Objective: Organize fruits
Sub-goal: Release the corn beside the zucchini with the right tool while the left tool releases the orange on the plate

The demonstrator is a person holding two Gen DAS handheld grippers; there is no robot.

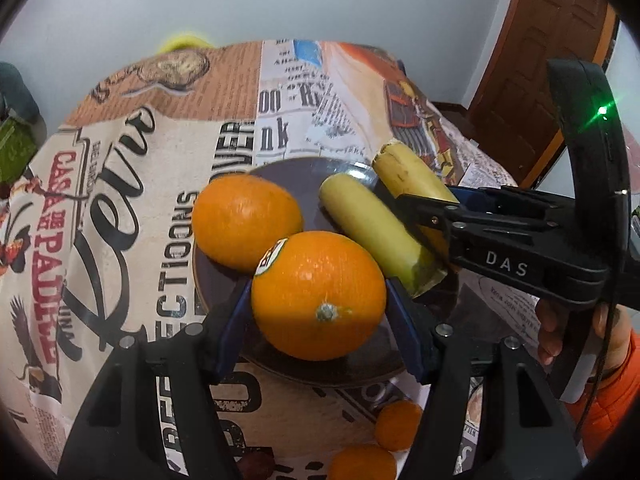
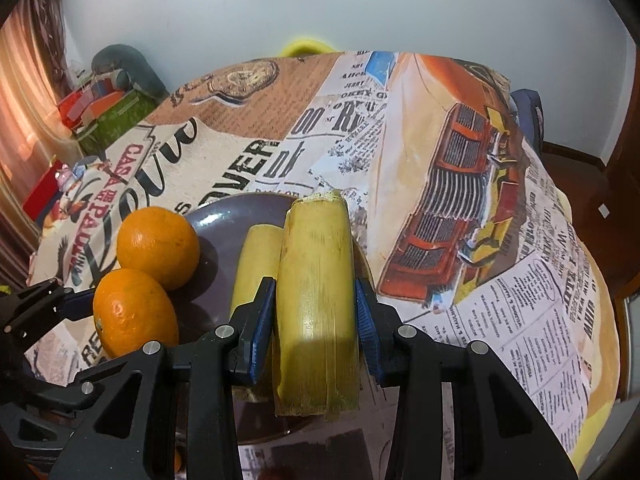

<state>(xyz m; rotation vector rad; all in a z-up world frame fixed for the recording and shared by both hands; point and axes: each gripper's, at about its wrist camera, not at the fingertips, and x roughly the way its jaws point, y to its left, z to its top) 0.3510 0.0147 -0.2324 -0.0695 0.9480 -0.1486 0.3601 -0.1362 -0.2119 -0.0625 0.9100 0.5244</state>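
Left gripper [image 1: 320, 300] pinches an orange [image 1: 318, 294] over the plate's [image 1: 296, 178] near edge, right gripper [image 2: 316, 320] pinches a banana piece [image 2: 316, 300] at its right edge.

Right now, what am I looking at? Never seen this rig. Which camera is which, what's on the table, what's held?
No robot: a person holds a pair of handheld tongs in each hand, with a fisheye camera on each looking along the fingers. The left camera shows the left tongs gripping an orange over a dark plate. The right camera shows the right tongs gripping a cut banana piece. A second orange and a second banana piece lie on the plate. Two small oranges sit on the printed tablecloth.
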